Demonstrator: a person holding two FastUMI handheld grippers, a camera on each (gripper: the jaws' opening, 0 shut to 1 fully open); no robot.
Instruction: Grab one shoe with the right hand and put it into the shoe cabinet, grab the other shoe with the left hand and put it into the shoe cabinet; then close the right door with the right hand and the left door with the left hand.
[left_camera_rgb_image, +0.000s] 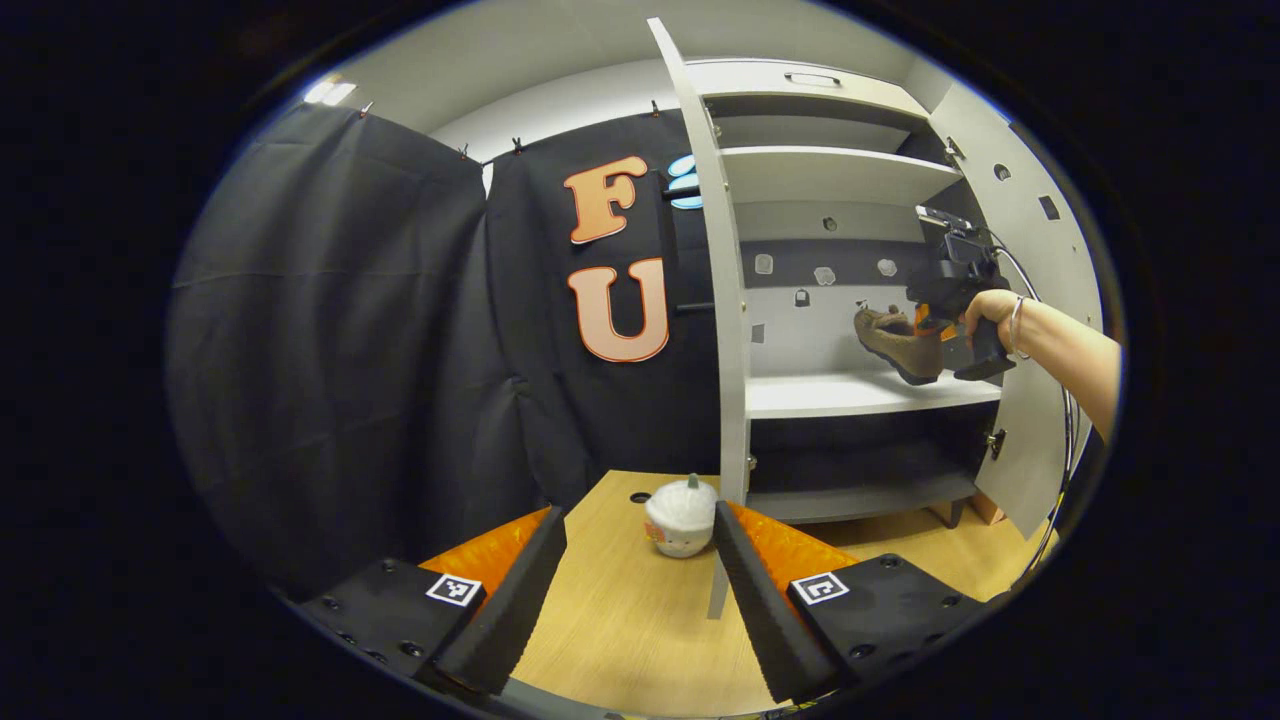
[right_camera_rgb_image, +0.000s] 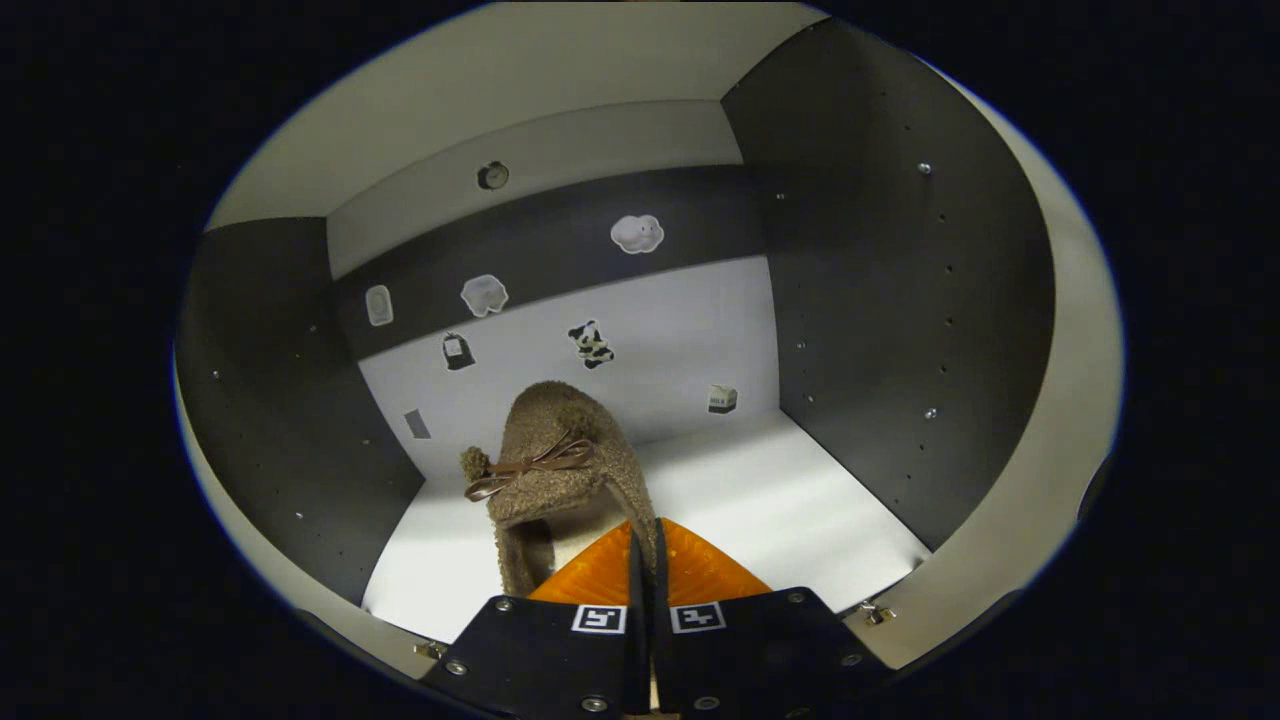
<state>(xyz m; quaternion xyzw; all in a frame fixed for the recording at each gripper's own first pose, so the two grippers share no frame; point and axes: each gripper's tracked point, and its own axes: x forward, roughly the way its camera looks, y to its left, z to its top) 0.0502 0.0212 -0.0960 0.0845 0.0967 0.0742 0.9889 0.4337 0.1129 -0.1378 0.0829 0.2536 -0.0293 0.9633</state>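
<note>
Right gripper (right_camera_rgb_image: 645, 560) pinches brown shoe (right_camera_rgb_image: 560, 470) above white cabinet shelf (right_camera_rgb_image: 800, 500).

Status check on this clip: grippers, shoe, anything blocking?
Right gripper shut on brown shoe, held above the cabinet's white shelf. Left gripper open, over the wooden table. Small white jar ahead of left gripper; both doors open.

the left gripper view looks from low over the counter (left_camera_rgb_image: 620, 620), well back, toward the open shoe cabinet (left_camera_rgb_image: 850, 395) and the booth wall. the right gripper view sits close inside the cabinet, facing its back panel (right_camera_rgb_image: 640, 350). both share the middle shelf (right_camera_rgb_image: 800, 500) and the brown shoe (left_camera_rgb_image: 898, 343).
</note>
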